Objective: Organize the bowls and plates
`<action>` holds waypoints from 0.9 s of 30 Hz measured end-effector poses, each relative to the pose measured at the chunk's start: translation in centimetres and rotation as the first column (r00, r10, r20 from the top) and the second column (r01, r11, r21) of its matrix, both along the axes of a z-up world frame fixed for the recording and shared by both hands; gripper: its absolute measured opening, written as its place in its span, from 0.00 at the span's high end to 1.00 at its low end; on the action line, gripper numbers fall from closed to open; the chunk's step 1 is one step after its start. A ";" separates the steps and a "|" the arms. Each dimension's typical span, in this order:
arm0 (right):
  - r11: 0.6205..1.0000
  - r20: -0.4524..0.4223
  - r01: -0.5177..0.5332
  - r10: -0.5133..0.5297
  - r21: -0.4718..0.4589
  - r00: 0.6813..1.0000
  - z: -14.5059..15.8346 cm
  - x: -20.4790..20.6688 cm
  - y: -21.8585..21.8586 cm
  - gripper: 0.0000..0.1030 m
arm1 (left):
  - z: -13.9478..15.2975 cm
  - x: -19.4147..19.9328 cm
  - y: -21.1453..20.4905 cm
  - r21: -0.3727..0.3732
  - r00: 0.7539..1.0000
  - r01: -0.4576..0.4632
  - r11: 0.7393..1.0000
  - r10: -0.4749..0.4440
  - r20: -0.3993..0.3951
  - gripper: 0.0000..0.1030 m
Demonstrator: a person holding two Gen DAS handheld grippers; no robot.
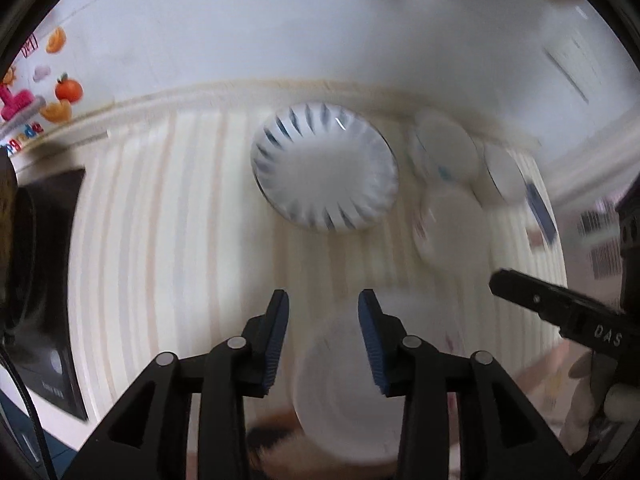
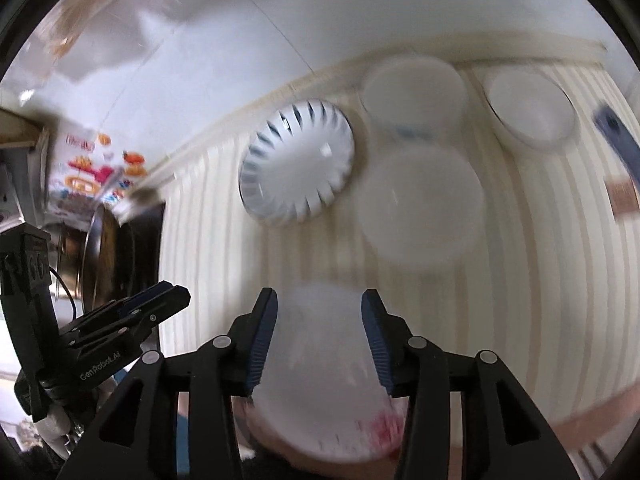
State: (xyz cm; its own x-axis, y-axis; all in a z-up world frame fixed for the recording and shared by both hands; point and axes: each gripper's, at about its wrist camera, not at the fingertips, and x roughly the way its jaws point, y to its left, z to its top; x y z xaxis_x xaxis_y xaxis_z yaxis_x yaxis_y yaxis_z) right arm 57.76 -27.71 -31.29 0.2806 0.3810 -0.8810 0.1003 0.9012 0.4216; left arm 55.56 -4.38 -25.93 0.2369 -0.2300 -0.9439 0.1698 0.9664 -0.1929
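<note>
A white bowl (image 2: 324, 376) is seen low on the striped tablecloth (image 2: 520, 280), between and beneath the spread fingers of the right gripper (image 2: 319, 344), which grips nothing. The left gripper (image 1: 323, 344) is likewise held wide and empty above the same bowl (image 1: 344, 392). Farther off, a blue-streaked plate (image 1: 324, 168) is set beside three blurred white dishes (image 2: 420, 204).

"DAS" on right tool (image 1: 560, 304); "GenRobot.AI" on left tool (image 2: 132, 320).
</note>
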 end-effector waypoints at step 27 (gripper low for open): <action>0.981 -0.136 0.021 -0.048 -0.192 0.990 -11.7 17.1 1.2 0.87 | -13.2 15.2 1.3 0.014 0.992 -0.003 1.000 0.005 -0.123 0.83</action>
State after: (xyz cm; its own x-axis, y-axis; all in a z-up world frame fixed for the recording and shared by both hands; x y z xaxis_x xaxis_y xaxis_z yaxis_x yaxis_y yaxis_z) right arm 74.81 -26.50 -43.02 0.1603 0.1957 -0.9675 0.1784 0.9582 0.2235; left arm 70.74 -3.12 -39.17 0.1193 -0.2158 -0.9691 0.1416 0.9698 -0.1985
